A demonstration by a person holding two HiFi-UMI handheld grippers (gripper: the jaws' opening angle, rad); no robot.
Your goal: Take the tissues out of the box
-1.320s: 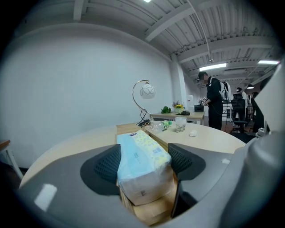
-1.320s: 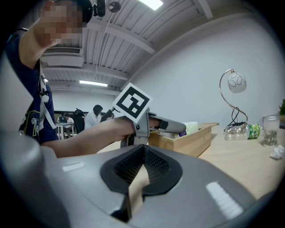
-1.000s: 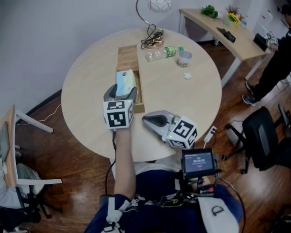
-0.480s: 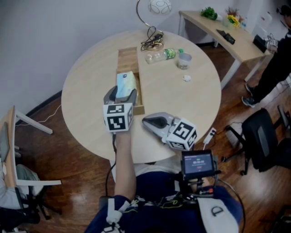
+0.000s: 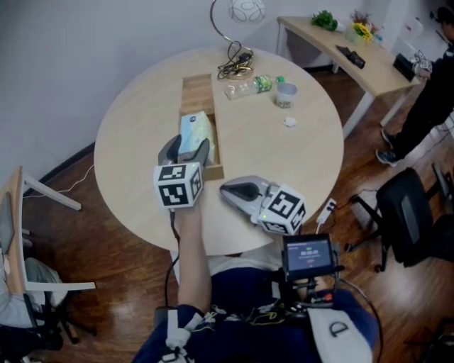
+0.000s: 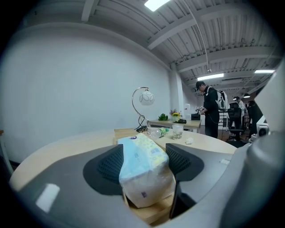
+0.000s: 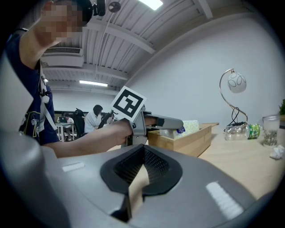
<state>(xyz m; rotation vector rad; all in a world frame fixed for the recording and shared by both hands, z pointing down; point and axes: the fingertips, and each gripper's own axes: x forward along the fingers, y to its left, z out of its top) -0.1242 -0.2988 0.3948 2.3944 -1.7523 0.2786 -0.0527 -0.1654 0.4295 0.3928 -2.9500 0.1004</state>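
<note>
Left gripper has its jaws set around the tissue pack, one dark ribbed pad on each long side of the soft wrapper; the jaws have just been closing, and both pads now press against the pack, which bulges wider at its near end than between them. From the head view, the pack sits at the near end of the long wooden box, which lies lengthwise on the round table, and the left gripper reaches in over the box's near end with its marker cube towards the person. The right gripper view shows the top of the pack standing above the box's rim, with the left gripper's jaws at that height. Right gripper rests on the table just to the right of the box, apart from it, pointing roughly towards the left gripper; its jaws are together with nothing between them, only a sliver of tabletop showing below the pads. Beyond the far end of the box stands a curved lamp with a coil of cable at its base, and to the right of that lie a plastic bottle on its side, a cup and a small crumpled white scrap.
</note>
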